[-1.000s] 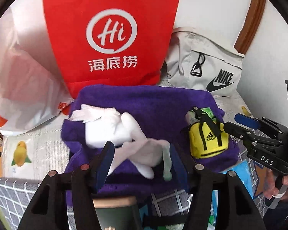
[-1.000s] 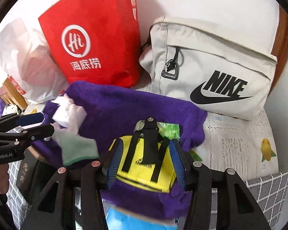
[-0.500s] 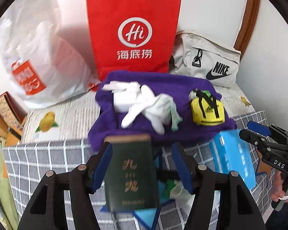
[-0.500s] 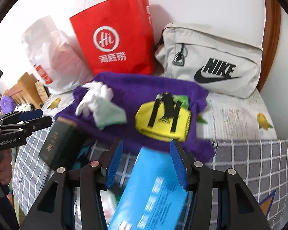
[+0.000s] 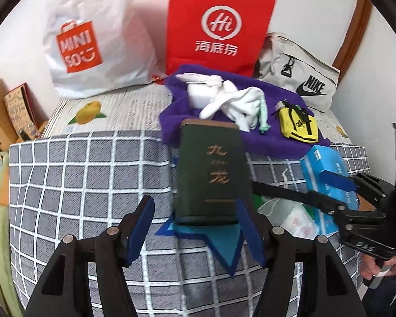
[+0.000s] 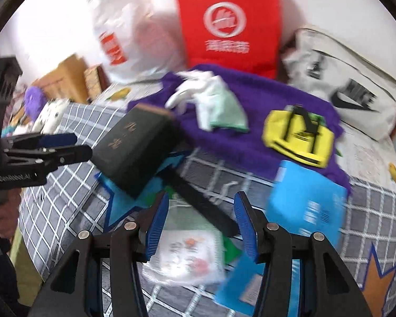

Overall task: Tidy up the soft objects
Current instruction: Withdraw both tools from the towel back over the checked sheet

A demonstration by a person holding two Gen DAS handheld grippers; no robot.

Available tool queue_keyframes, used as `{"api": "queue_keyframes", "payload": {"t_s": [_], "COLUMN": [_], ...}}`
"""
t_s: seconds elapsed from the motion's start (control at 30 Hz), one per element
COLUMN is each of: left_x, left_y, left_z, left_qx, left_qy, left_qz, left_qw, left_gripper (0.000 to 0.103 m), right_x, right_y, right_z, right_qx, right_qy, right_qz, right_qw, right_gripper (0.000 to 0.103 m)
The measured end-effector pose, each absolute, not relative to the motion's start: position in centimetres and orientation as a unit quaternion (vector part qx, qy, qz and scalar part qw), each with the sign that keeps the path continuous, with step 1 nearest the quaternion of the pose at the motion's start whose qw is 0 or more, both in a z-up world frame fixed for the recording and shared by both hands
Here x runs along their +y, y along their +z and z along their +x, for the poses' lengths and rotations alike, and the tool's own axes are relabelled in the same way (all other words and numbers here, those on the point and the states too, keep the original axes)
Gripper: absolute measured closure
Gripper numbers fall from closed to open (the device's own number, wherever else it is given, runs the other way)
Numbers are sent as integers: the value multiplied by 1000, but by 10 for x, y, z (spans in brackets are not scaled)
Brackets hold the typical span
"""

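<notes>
Purple fleece, the purple blanket (image 5: 253, 134), is the landmark here, lying crumpled on the bed (image 5: 79, 179) in front of the bags. On it rest white gloves (image 5: 232, 103) and a little yellow bag (image 5: 298, 126) marked adidas; I'd judge those already gathered. Just in front of the blanket, on the checked cover, sit a dark green box (image 5: 211, 174) with gold Chinese characters, a blue packet (image 6: 306, 206) at the blanket's front right corner, and a clear plastic pack (image 6: 187, 253) nearer the person, so sorting seems partly done.

Behind the blanket stand a white MINISO bag (image 5: 92, 42), a red bag (image 5: 219, 26) reading "Hi" over Chinese script, and a grey NIKE bag (image 5: 301, 79).

Left hand-held gripper (image 5: 195, 235) stands spread, its right pad close against the box's lower corner without gripping it. Right hand-held gripper (image 6: 200, 227) is spread too, empty above the plastic pack.
</notes>
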State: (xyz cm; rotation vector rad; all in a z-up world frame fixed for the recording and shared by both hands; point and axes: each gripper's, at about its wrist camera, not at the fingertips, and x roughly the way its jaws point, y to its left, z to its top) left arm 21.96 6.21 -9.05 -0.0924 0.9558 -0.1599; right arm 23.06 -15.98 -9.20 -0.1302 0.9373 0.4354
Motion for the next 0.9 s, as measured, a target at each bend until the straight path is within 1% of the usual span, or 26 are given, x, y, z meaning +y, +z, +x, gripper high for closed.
{"api": "queue_keyframes", "payload": {"t_s": [0.17, 0.4, 0.57, 0.63, 0.7, 0.73, 0.9], "left_x": [82, 96, 98, 98, 99, 100, 102], "left_y": [-97, -110, -113, -114, -114, -114, -117], "left_z": [219, 226, 229, 230, 229, 228, 224], "left_qx": [458, 465, 464, 464, 463, 463, 466], "left_qy": [-77, -91, -103, -106, -109, -110, -109], "left_qz": [-66, -86, -93, -95, -96, -96, -100], "left_qw": [883, 876, 875, 874, 874, 874, 872], "left_gripper": [41, 41, 41, 41, 41, 41, 41], "right_x": [-136, -117, -119, -121, -123, -125, -134], "right_y": [-113, -143, -155, -155, -153, -152, -150], "right_z": [247, 264, 271, 273, 274, 274, 267], "right_qx": [476, 510, 528, 532, 535, 538, 547], "right_qy": [218, 198, 197, 197, 192, 190, 188], "right_qz": [-80, -136, -121, -115, -111, -108, -93], "right_qw": [848, 826, 817, 815, 815, 814, 810], "right_gripper": [52, 52, 52, 57, 82, 85, 93]}}
